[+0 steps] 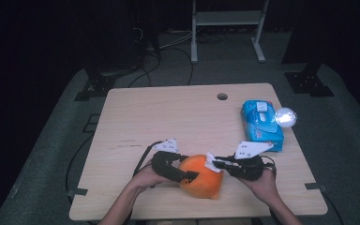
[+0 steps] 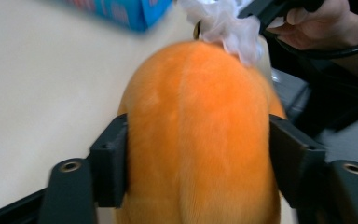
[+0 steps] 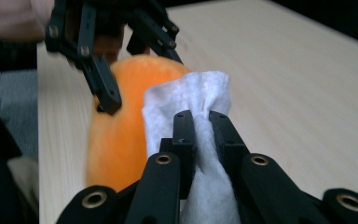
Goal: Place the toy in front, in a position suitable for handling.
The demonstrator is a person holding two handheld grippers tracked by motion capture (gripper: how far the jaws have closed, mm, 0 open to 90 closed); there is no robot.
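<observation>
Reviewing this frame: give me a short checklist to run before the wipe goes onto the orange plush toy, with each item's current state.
1. Left gripper clamped on the orange plush toy: ok, jaws press both sides.
2. Right gripper pinching the white wipe: ok.
3. Wipe touching the toy: ok in the left gripper view; pressure cannot tell.
4. Toy resting on the table: cannot tell.
5. Blue wipes pack out of the way: ok.

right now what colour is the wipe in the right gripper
White. The wipe shows best in the right gripper view, pinched in the right gripper.
</observation>
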